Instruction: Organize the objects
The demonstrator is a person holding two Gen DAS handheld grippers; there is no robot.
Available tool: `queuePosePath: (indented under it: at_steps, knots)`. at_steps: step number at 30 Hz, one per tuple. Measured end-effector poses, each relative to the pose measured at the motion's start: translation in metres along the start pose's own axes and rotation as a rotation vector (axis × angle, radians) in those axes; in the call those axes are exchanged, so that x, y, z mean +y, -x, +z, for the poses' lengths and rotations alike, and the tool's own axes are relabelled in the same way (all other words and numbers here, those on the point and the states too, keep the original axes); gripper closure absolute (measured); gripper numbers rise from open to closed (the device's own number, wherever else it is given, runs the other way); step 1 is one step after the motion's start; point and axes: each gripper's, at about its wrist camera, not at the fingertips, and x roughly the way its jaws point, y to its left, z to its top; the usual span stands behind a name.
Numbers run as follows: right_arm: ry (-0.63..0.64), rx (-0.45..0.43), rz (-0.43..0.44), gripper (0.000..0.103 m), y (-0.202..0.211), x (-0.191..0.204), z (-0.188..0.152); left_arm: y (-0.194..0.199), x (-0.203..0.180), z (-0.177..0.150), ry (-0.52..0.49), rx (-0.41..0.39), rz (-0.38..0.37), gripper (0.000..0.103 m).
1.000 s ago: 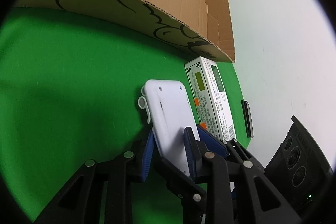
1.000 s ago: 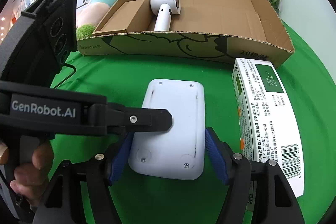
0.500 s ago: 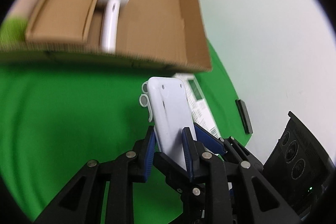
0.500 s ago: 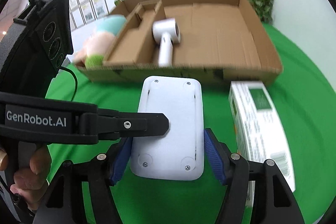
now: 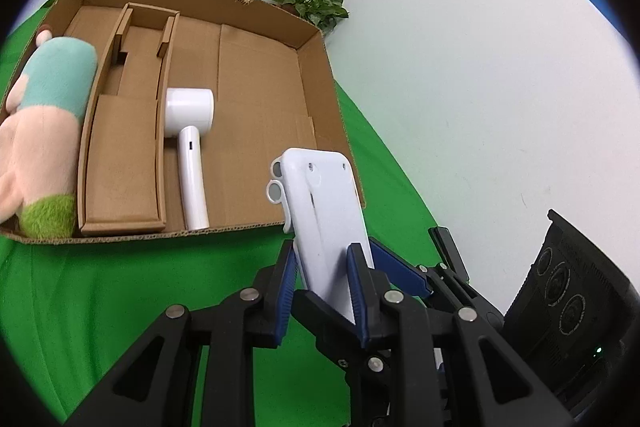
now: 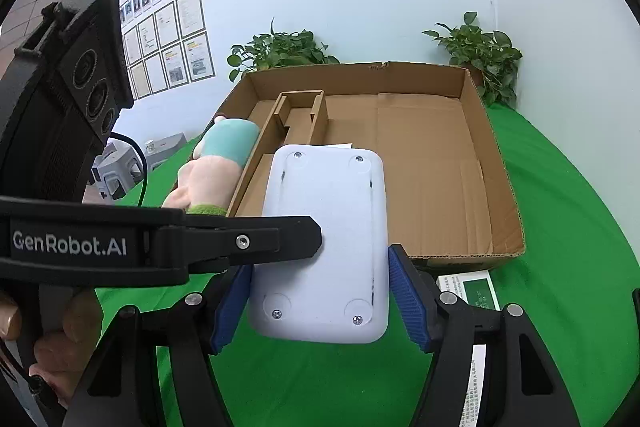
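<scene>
A flat white plastic device (image 6: 324, 243), underside up with screws at its corners, hangs above the green cloth (image 5: 100, 287) just before the near wall of an open cardboard box (image 5: 260, 87). My left gripper (image 5: 322, 267) is shut on the device's thin edge; its black finger (image 6: 280, 239) lies across the slab in the right wrist view. My right gripper (image 6: 320, 287) is shut across the device's width, blue pads against both long sides. Two small rings (image 5: 274, 183) stick out from the device's far corner.
In the box (image 6: 500, 187) lie a white hair-dryer-shaped appliance (image 5: 188, 119) and a cardboard insert (image 5: 120, 147). A pink and teal plush toy (image 5: 44, 115) rests along the box's left side. A green-and-white carton (image 6: 468, 287) lies on the cloth at right. Potted plants (image 6: 480, 51) stand behind.
Both grippers have risen with the white device off the cloth and tilted toward the box. The box's inside now shows, and the carton has dropped out of the left wrist view.
</scene>
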Motion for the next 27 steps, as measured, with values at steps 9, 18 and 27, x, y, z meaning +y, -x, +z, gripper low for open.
queuePosePath:
  at_steps: [9, 18, 27]
  knots:
    - [-0.013, -0.004, -0.035, 0.039, 0.001, -0.003, 0.008, -0.01, -0.008, 0.004, -0.024, -0.006, -0.023, 0.08]
    - [-0.015, 0.007, -0.025, 0.039, -0.005, -0.008, 0.005, -0.016, -0.006, 0.004, -0.018, -0.018, 0.006, 0.079]
    - [-0.015, 0.023, 0.0, 0.039, -0.022, -0.018, 0.012, -0.02, 0.0, 0.011, -0.021, -0.034, 0.027, 0.08]
